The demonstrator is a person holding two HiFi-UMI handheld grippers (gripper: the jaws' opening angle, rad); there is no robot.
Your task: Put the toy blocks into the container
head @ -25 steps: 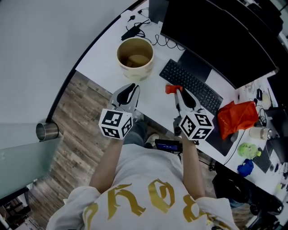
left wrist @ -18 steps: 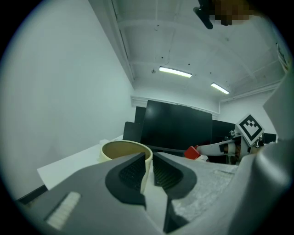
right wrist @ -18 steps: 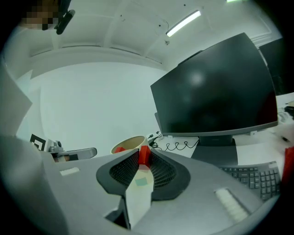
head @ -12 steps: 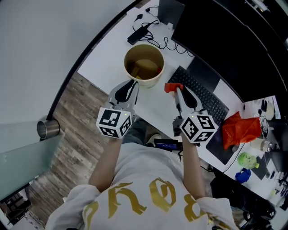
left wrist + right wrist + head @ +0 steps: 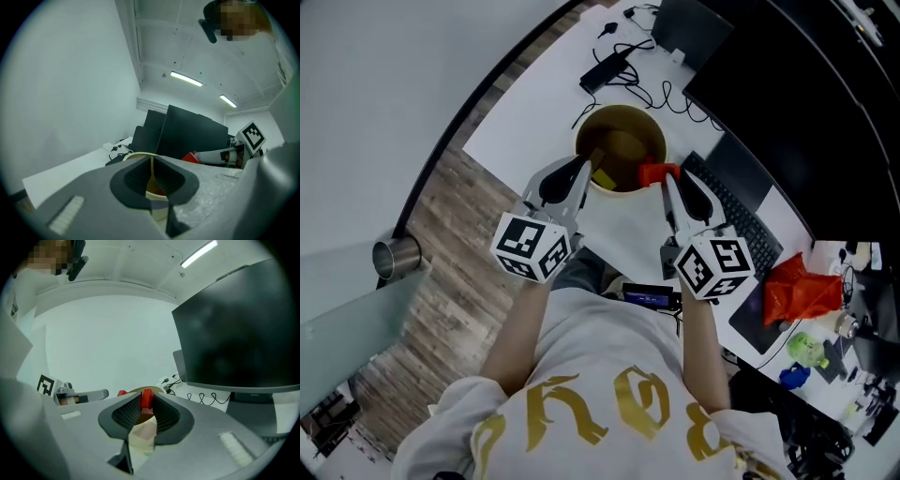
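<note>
A cream round container (image 5: 621,148) stands on the white desk (image 5: 534,122), with tan and yellow blocks (image 5: 602,178) inside. My right gripper (image 5: 661,178) is shut on a red toy block (image 5: 654,173), which hangs at the container's near right rim. The red block (image 5: 146,398) sits at the jaw tips with the container (image 5: 154,391) just behind. My left gripper (image 5: 581,171) is at the near left rim, jaws together with only a thin slit and nothing seen held. Beyond its jaws are the container (image 5: 140,155) and the red block (image 5: 190,157).
A black keyboard (image 5: 745,216) and dark monitor (image 5: 806,84) lie right of the container. A power adapter with cables (image 5: 607,67) is behind it. A red bag (image 5: 797,286) and small green and blue items sit far right. A metal cylinder (image 5: 397,255) stands by the floor at the left.
Both grippers have travelled toward the container. The red block, earlier over the keyboard's corner, now hangs at the container's rim. The left gripper's tips have reached the near rim.
</note>
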